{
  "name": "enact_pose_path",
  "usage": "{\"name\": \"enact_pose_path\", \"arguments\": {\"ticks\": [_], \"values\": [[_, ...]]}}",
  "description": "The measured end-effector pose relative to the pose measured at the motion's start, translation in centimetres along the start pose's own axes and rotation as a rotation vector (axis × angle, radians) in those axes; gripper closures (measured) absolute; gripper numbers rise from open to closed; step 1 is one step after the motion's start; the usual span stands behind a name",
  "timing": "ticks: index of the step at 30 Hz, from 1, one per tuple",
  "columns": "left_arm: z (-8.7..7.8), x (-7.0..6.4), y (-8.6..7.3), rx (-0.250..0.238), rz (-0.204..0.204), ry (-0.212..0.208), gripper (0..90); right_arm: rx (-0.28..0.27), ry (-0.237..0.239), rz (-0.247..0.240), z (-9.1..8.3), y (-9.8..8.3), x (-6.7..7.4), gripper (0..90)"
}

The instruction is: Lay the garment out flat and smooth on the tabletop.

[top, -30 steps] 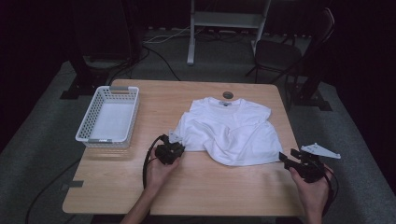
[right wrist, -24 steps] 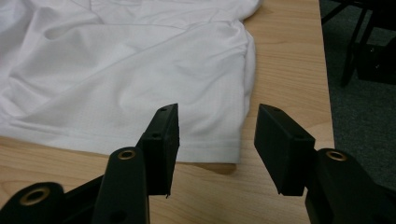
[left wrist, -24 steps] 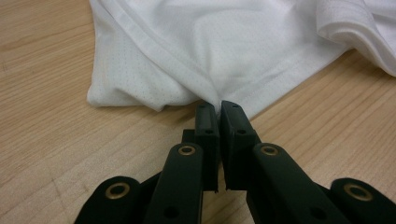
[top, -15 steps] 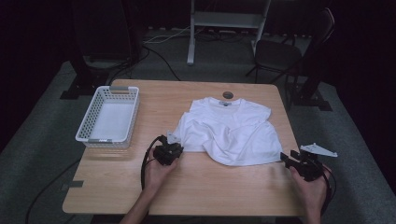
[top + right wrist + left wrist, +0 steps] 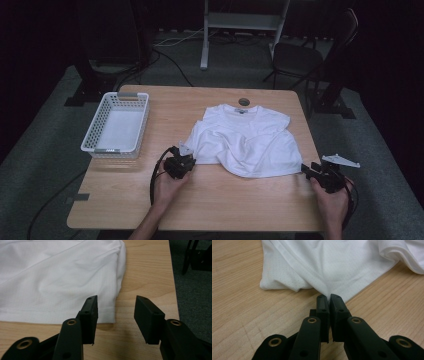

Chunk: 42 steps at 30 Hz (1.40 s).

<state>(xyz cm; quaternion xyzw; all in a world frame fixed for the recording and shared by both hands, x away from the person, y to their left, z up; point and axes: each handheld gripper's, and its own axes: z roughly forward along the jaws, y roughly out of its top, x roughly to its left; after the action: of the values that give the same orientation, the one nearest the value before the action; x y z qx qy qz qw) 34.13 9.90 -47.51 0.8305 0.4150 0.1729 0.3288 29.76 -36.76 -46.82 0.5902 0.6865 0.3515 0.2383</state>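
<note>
Pinching the shirt (image 5: 332, 262) with my left gripper (image 5: 329, 297), my right gripper's (image 5: 116, 305) jaws, just narrowing, gape at its corner, nothing gripped yet

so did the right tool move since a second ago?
Yes. In the high view the right tool has edged in toward the white T-shirt hem corner, nearer the table edge; its jaws have been closing, nothing pinched yet.
</note>
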Motion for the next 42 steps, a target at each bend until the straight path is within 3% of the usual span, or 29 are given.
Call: {"name": "enact_pose_path", "arguments": {"ticks": [22, 31, 42], "values": [[-0.4, 0.1, -0.4, 0.001, -0.016, -0.008, 87.6, 0.023, 0.017, 0.024, 1.3, 0.0, -0.4, 52.0], [-0.6, 0.2, -0.6, 0.004, -0.025, -0.012, 87.6, 0.046, 0.022, -0.005, 2.1, 0.0, 0.3, 52.8], [-0.8, 0.2, -0.7, 0.010, -0.015, -0.003, 87.5, 0.048, -0.009, -0.041, 2.5, 0.0, 1.0, 57.0]]}}
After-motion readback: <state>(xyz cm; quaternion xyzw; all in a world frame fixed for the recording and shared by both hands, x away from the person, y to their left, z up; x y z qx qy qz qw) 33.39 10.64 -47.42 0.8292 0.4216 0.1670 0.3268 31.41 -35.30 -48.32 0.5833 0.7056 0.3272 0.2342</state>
